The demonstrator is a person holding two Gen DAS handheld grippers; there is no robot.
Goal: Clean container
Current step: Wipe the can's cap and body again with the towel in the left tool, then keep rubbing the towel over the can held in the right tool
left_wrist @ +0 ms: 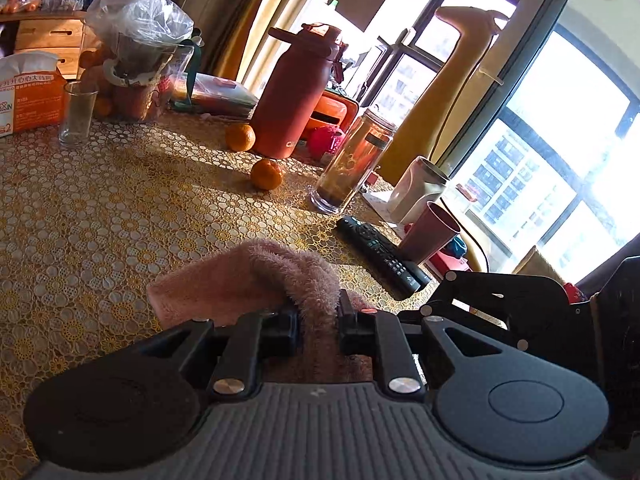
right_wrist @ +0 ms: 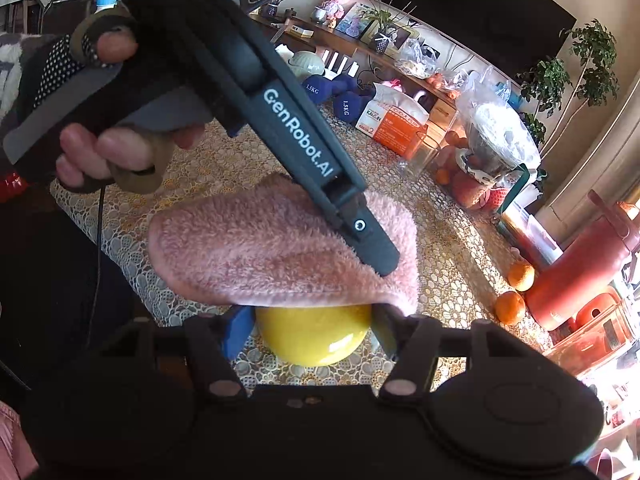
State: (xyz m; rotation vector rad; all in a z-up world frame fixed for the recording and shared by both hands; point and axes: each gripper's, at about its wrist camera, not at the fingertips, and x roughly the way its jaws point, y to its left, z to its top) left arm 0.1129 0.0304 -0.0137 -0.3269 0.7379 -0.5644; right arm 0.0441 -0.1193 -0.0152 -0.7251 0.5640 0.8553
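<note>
A pink fluffy cloth (left_wrist: 240, 280) is pinched between the fingers of my left gripper (left_wrist: 318, 312), which is shut on it above the table. In the right wrist view the same cloth (right_wrist: 248, 256) drapes over the top of a round yellow container (right_wrist: 316, 340). My right gripper (right_wrist: 312, 328) is shut on the container, one finger at each side. The left gripper (right_wrist: 376, 256), held by a gloved hand (right_wrist: 104, 152), comes down from the upper left with its tip on the cloth. The container's opening is hidden under the cloth.
The table wears a yellow lace cover (left_wrist: 100, 208). On it stand a red bottle (left_wrist: 296, 96), two oranges (left_wrist: 267, 174), a clear glass (left_wrist: 78, 114), a jar (left_wrist: 352, 160), a remote (left_wrist: 380, 254), a pink cup (left_wrist: 430, 236) and an orange tissue box (left_wrist: 28, 96).
</note>
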